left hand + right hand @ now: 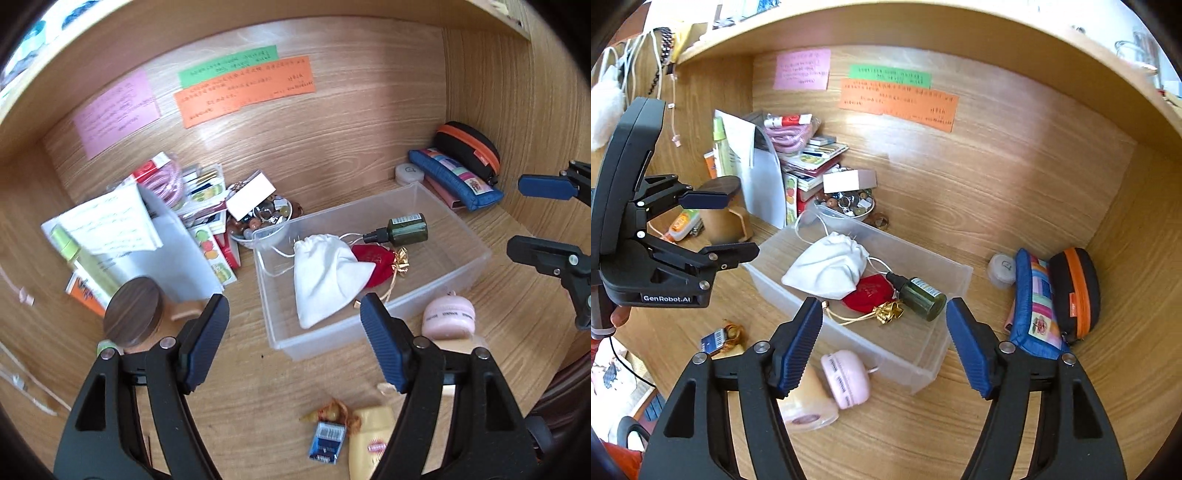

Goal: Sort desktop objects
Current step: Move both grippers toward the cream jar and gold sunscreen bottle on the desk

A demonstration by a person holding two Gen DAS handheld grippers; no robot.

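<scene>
A clear plastic bin [476, 254] [923, 373] stands mid-desk. It holds a white drawstring pouch [325, 273] [831, 266], a red pouch with gold ribbon [376, 266] [868, 295] and a dark green spray bottle [402, 229] [919, 295]. My left gripper [295, 343] is open and empty, just in front of the bin's near-left corner. My right gripper [882, 347] is open and empty above the bin's near wall; it also shows in the left wrist view [532, 218]. A pink round case [448, 319] [846, 380] lies beside the bin.
A cluttered pile of papers, boxes and a bowl of beads [258, 218] [849, 203] sits back left. A blue pencil case [458, 177] [1034, 295] and black-orange case [469, 147] [1075, 291] lie right. A yellow tube [369, 439] and small blue packet [327, 441] lie near the front. A wood-lidded jar [133, 317] stands left.
</scene>
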